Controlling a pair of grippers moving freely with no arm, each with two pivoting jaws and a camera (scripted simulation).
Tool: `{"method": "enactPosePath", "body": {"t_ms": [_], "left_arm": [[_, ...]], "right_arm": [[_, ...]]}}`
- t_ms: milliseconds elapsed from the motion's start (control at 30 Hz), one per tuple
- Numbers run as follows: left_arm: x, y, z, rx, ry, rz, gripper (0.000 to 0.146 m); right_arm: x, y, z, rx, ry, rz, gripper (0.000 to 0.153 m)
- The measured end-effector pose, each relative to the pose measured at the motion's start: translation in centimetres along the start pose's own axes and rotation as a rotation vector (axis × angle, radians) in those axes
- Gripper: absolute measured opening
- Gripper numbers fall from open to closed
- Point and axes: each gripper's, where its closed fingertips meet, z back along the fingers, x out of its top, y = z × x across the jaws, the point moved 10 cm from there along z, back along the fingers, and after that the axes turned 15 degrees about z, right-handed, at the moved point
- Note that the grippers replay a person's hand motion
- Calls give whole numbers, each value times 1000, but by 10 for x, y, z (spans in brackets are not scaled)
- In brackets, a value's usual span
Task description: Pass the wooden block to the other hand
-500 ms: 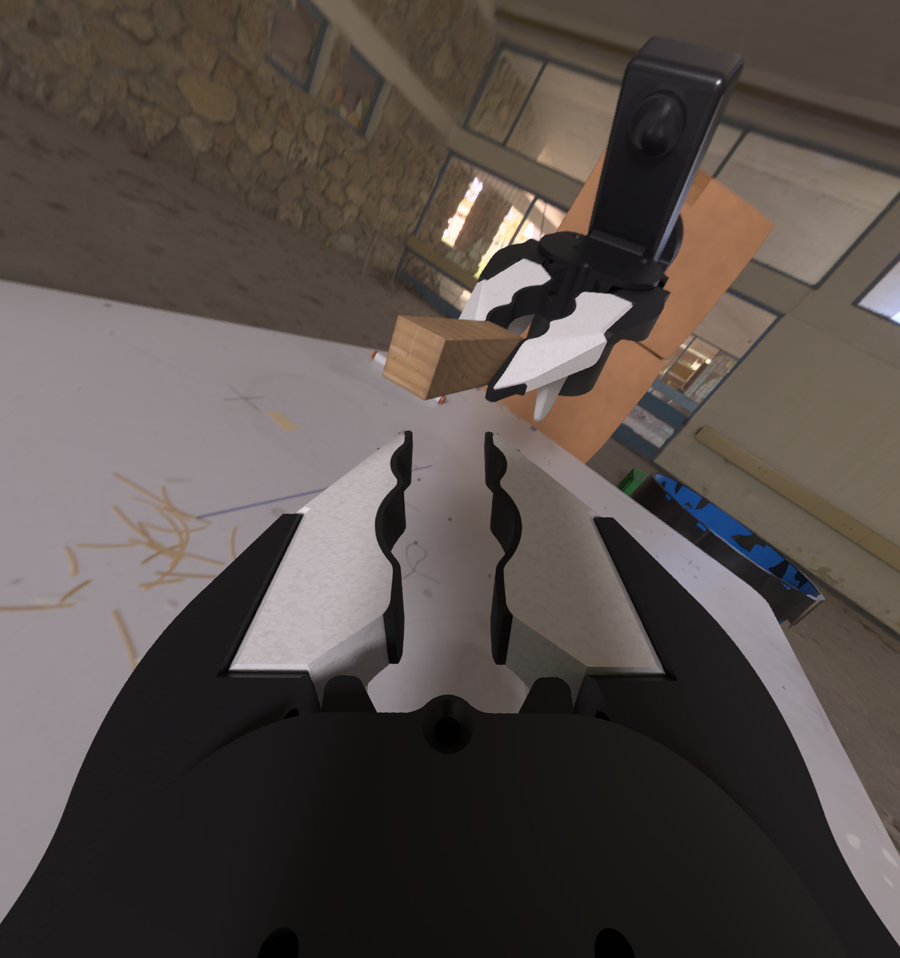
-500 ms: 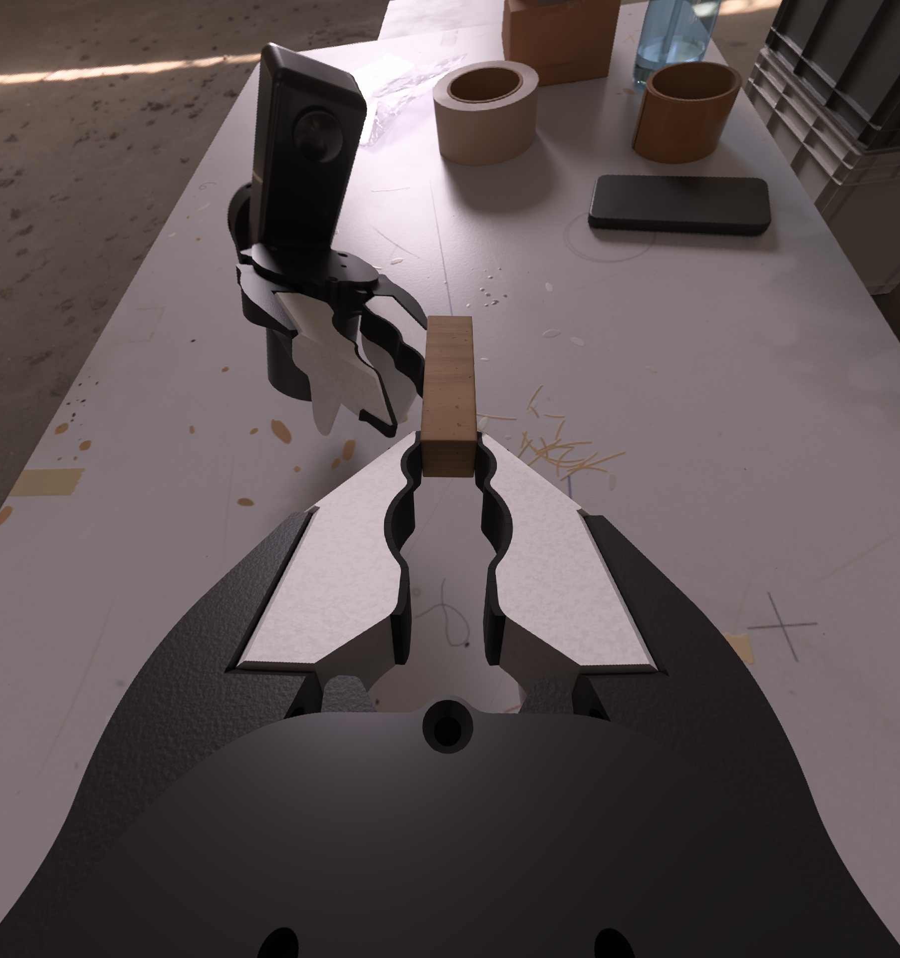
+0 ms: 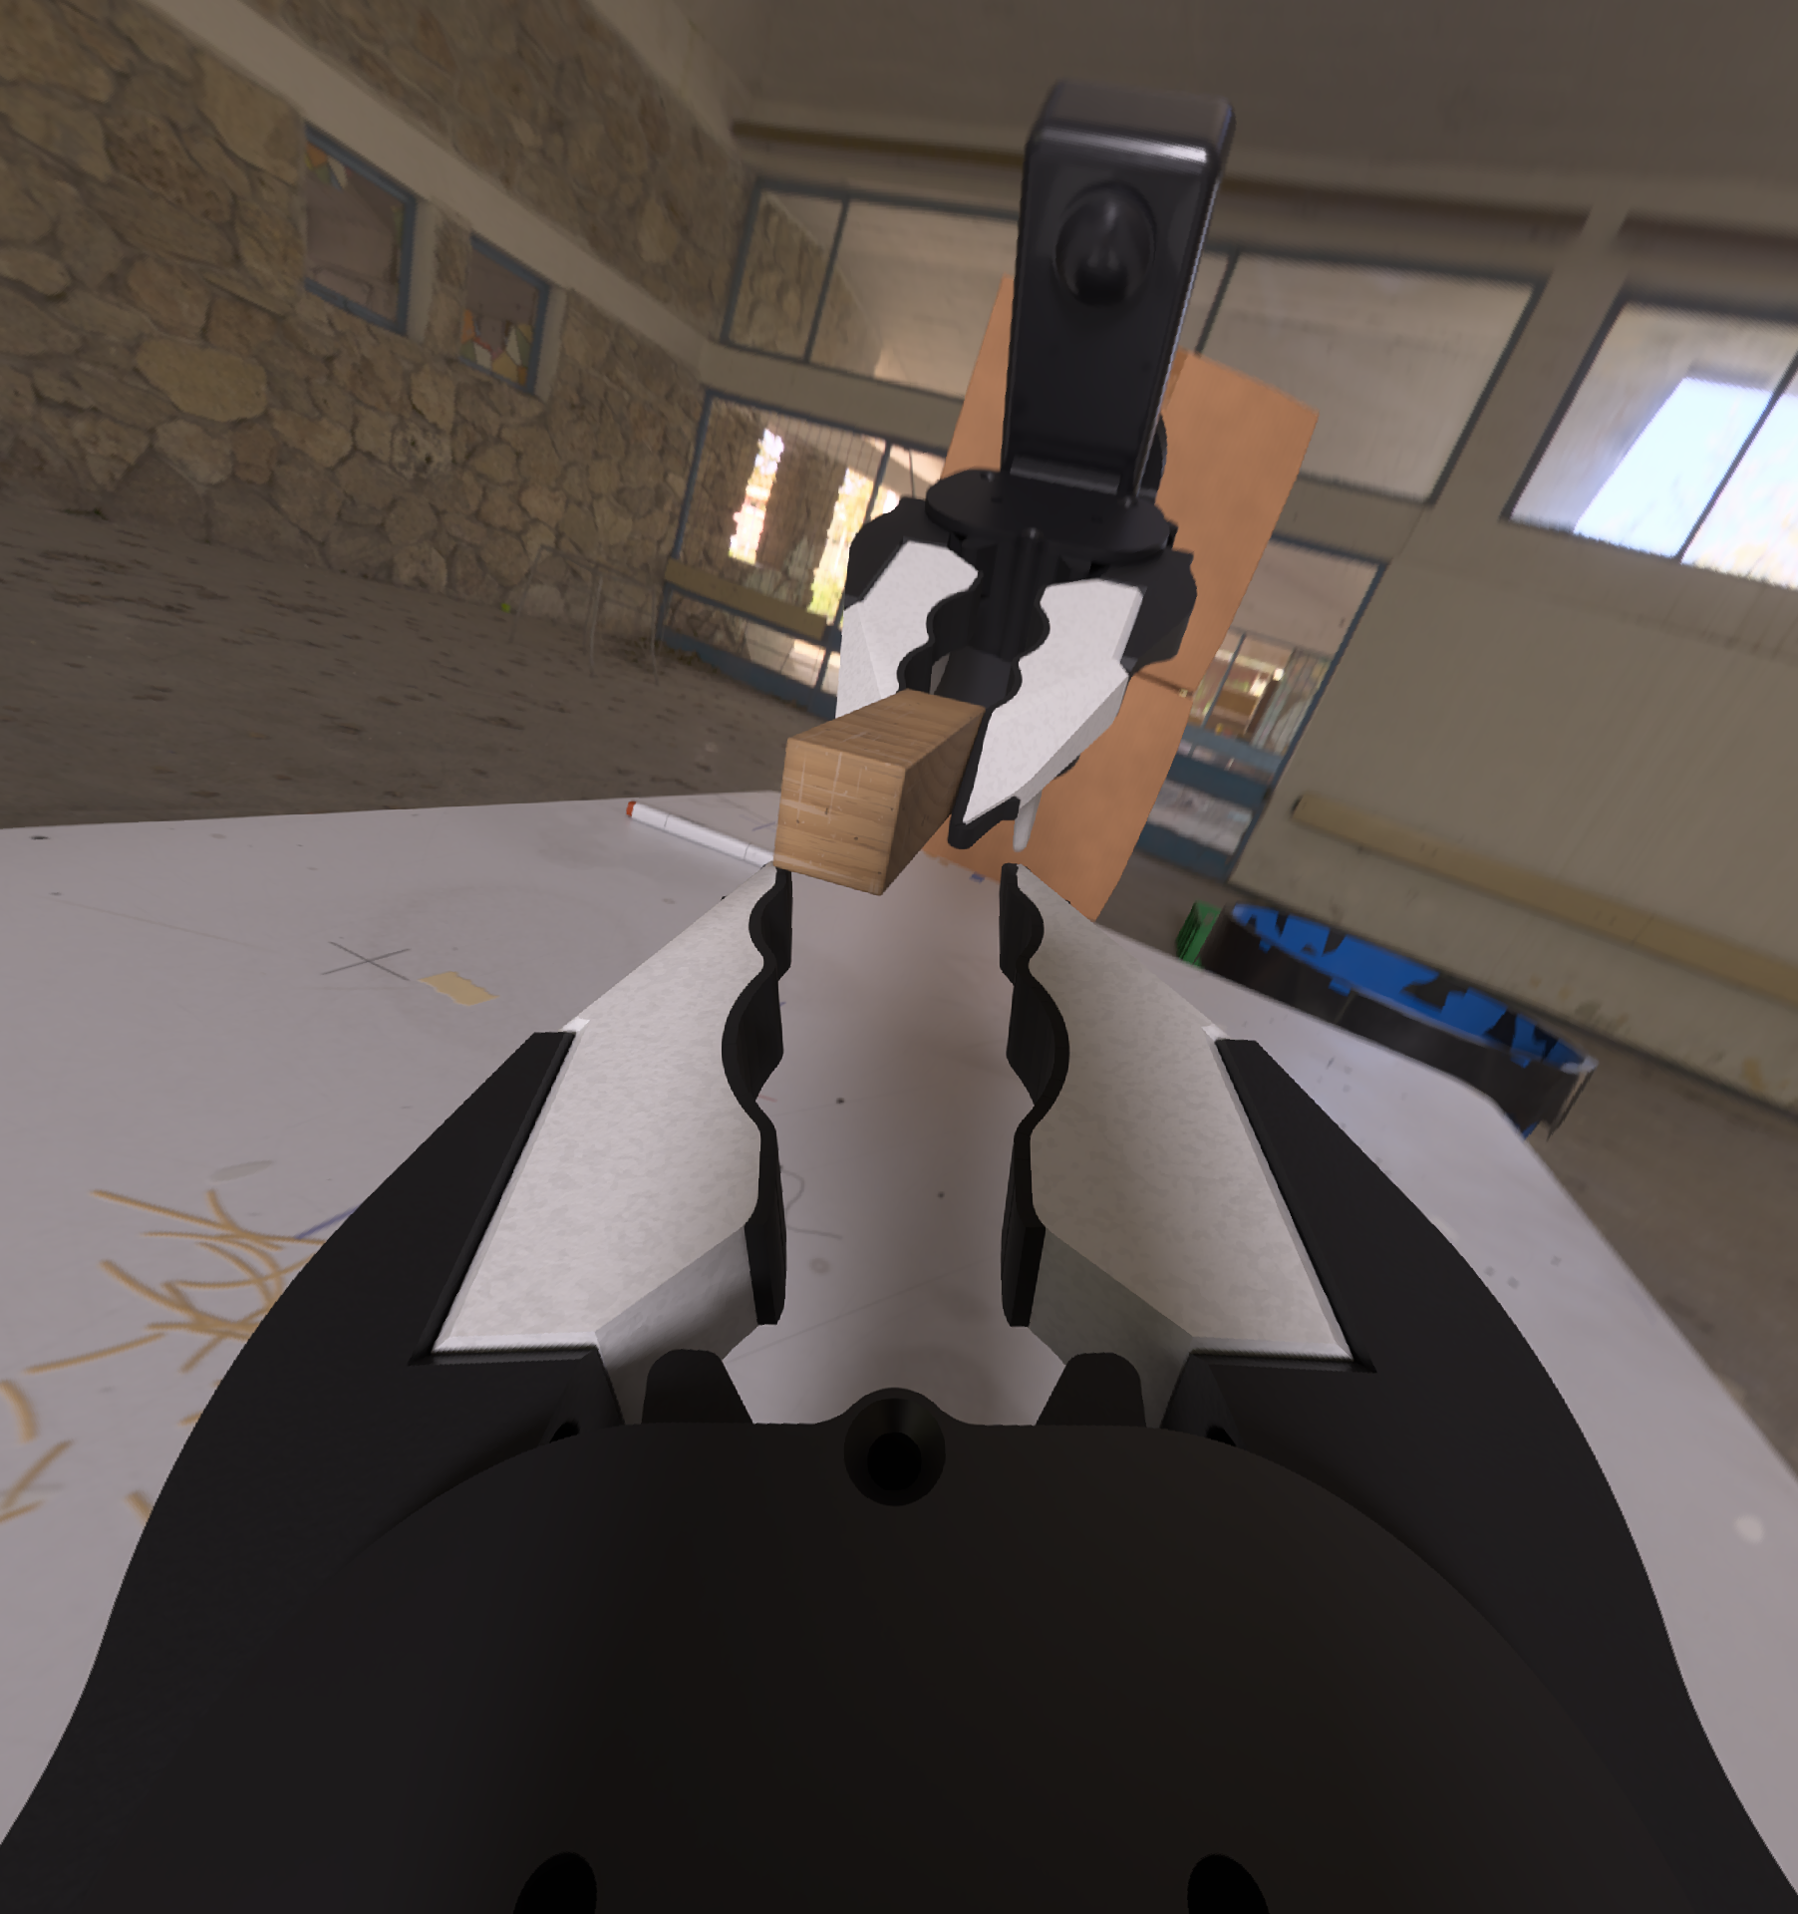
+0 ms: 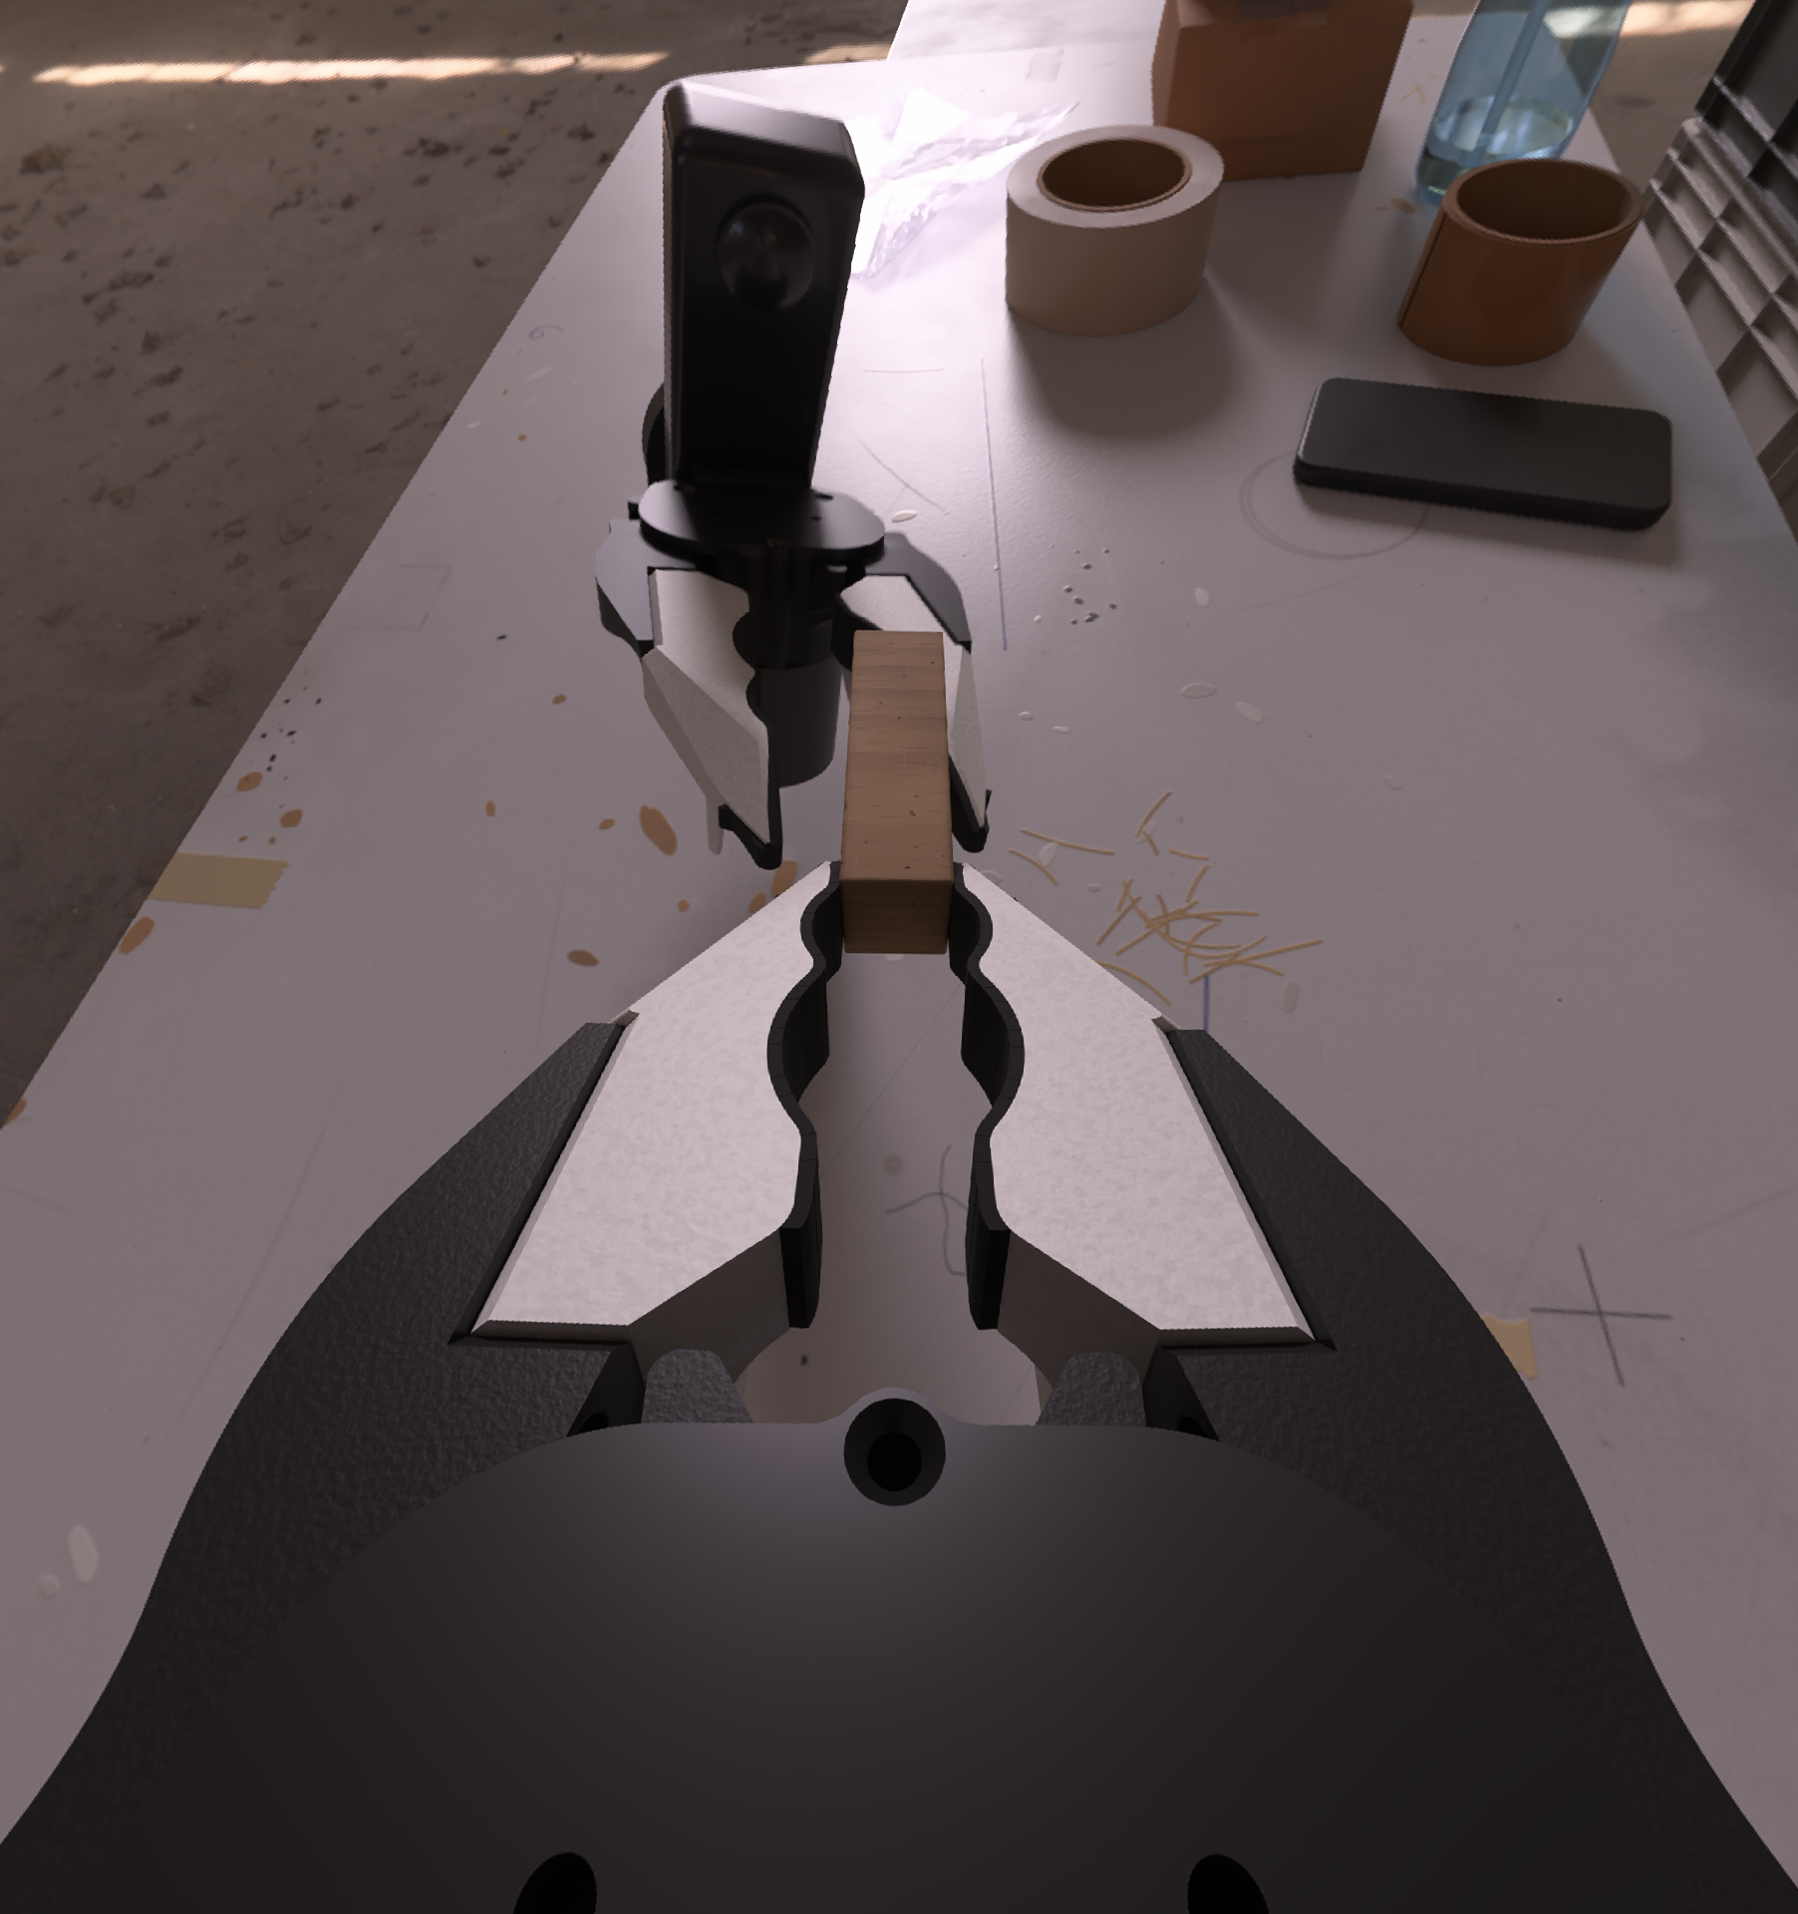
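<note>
The wooden block is held in the air above the white table, its long axis running from one gripper toward the other. The right gripper clamps the near end of the block between its fingertips, the jaws closed on it at their very tips. In the left wrist view the same block shows its square end face, pointing at the camera just above and ahead of the left gripper, whose jaws stand apart with nothing between them. Seen from the right wrist view, the far end of the block lies in the gap between the left gripper's spread fingers, nearer one finger than the other; whether it touches that finger cannot be told.

Under the block, on the table, lies a scatter of pale wood shavings, with small tan flecks to the other side. Farther along the table sit a black phone, lying flat, a cream tape roll and a brown tape roll, both standing on end. Behind these are a cardboard box and a clear bottle, and a grey crate stands at the table's edge. In the left wrist view a white marker lies near the far edge of the table, and a blue and black tub sits on the floor beyond.
</note>
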Motion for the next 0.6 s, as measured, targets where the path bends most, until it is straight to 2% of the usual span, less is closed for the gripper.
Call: {"method": "enactPosePath", "body": {"t_ms": [300, 600], "left_arm": [[11, 1, 10, 12, 132, -124, 46], [16, -4, 11, -3, 259, -226, 45]], "right_arm": [[1, 1, -2, 48, 31, 28, 19], [3, 1, -6, 98, 87, 71, 19]]}}
